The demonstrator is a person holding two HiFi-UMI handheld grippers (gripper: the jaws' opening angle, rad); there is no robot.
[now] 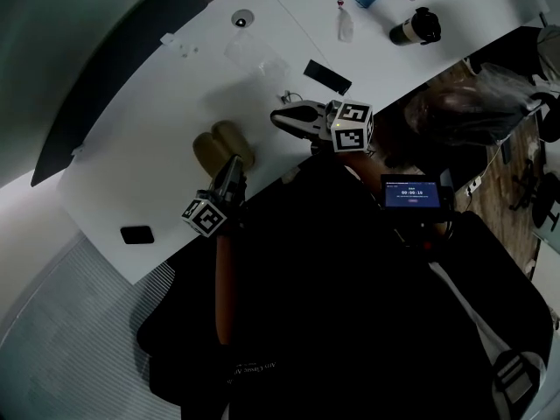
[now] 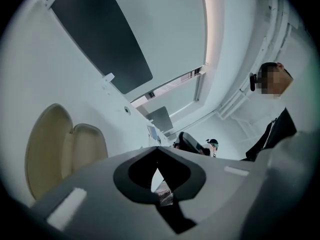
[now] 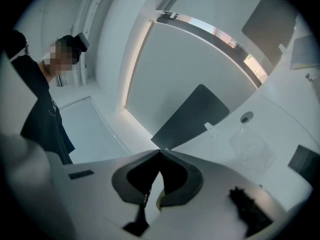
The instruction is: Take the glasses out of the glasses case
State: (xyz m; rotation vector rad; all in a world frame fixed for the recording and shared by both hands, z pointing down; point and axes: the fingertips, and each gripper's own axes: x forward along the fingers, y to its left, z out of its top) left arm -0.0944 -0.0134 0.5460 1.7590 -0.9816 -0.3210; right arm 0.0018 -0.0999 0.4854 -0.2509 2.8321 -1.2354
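Glasses case (image 1: 223, 147), tan and lying open in two halves on the white counter (image 1: 131, 164), sits just ahead of your left gripper (image 1: 234, 164), whose jaws are pressed together. Your right gripper (image 1: 278, 117), to the case's right, has its jaws together too, tips touching.

The glasses case (image 1: 223, 147) looks matt and smooth-skinned; the white table (image 1: 131, 164) is smooth with a faint sheen

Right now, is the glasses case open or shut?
Open. The beige glasses case lies on the white table with its two halves spread side by side; the left gripper view shows both shells too.
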